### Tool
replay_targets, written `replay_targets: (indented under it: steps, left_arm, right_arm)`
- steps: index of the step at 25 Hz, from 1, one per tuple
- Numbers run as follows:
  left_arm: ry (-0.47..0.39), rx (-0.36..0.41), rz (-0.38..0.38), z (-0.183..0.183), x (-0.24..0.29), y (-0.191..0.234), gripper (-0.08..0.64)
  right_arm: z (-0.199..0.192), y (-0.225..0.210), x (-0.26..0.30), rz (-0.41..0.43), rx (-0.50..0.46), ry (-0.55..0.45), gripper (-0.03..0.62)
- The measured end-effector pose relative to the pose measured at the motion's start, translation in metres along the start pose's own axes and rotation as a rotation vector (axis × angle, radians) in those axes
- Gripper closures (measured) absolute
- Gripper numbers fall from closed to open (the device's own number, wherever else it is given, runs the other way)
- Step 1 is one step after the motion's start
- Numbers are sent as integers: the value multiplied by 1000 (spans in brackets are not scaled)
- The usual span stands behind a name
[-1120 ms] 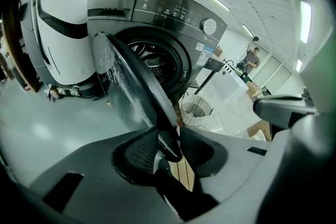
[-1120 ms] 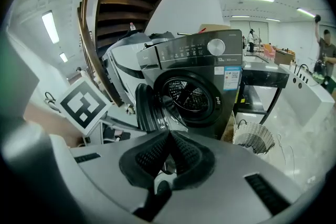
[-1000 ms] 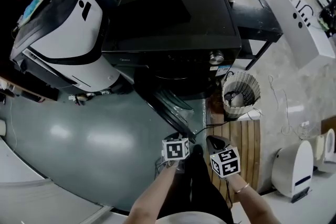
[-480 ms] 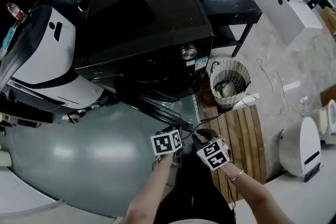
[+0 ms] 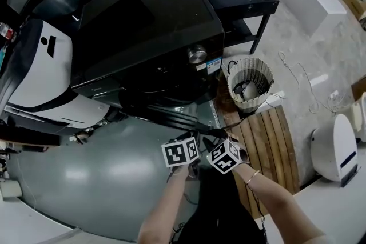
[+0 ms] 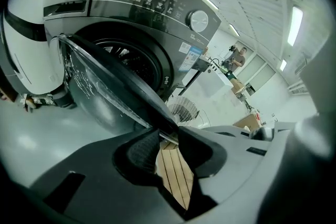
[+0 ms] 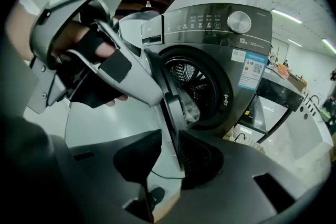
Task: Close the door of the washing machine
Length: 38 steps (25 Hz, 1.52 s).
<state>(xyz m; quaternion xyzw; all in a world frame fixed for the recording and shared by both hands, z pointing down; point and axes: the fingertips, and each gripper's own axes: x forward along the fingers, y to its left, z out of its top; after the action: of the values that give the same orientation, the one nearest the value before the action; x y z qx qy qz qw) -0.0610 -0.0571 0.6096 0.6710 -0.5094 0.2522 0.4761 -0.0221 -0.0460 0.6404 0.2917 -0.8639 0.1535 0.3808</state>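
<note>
Workshop-type room, shiny grey floor [image 5: 97, 180], with a dark front-loader washer [image 5: 148, 26] standing on it. A wooden slat mat [image 5: 266, 140] lies on the floor off its front right corner. The door [image 6: 105, 81] is swung wide open, and its free edge points back at the person holding the two grippers.

Both grippers are at that free edge. The left gripper [image 6: 167, 134] is partly spread and its jaws have just been narrowing. The tip of the door rim sits right at the mouth of the gap, but I don't see the pads biting on it. The right gripper [image 7: 168, 136] has just been opening up. It's spread now with the door rim standing edge-on between the pads, hugging one pad with daylight on the other side. So neither one is pinching anything.

The task hasn't really started, since the door is nowhere near the drum opening. My take on doing this well:

- Don't bother clamping, a push is enough. Put one pad flat against the outer face of the door.
- Stay out at the free edge, far from the hinge, where there's the most leverage.
- Follow the door's arc round instead of shoving in a straight line, or the pad will probably skate off the curved rim.
- Get the other gripper out of the gap before the door gets close, otherwise it could get trapped between door and front panel.
- Finish with a firm press by the latch side. If it's only swung to, I'd guess it bounces back open.
</note>
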Motion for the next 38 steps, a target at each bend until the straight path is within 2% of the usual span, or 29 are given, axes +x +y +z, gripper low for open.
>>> replay_targets:
  steps: [3, 10, 14, 17, 20, 26, 33, 35, 38]
  left_arm:
    - [2, 17, -17, 8, 7, -1, 434]
    - [1, 29, -39, 26, 18, -4, 439]
    - [19, 30, -89, 24, 16, -10, 439]
    - [3, 77, -107, 25, 1, -8, 439]
    - [-36, 226, -47, 34, -17, 6, 433]
    - [-88, 639, 140, 66, -29, 37, 374]
    - [-97, 1076, 320, 105, -26, 40, 351]
    - [-92, 1162, 351, 115, -22, 38, 347]
    - [-70, 1224, 372, 127, -14, 36, 344]
  right_arm:
    - [5, -10, 13, -17, -49, 7, 483]
    - [15, -33, 29, -43, -81, 25, 494]
    - [18, -42, 37, -30, -94, 39, 488]
    - [21, -50, 40, -21, -77, 40, 483]
    - [26, -59, 43, -21, -72, 39, 480]
    - [34, -77, 51, -32, -67, 38, 472]
    - [41, -93, 57, -28, -83, 28, 469]
    - [42, -97, 58, -25, -83, 26, 468]
    - [44, -102, 60, -21, -87, 25, 468]
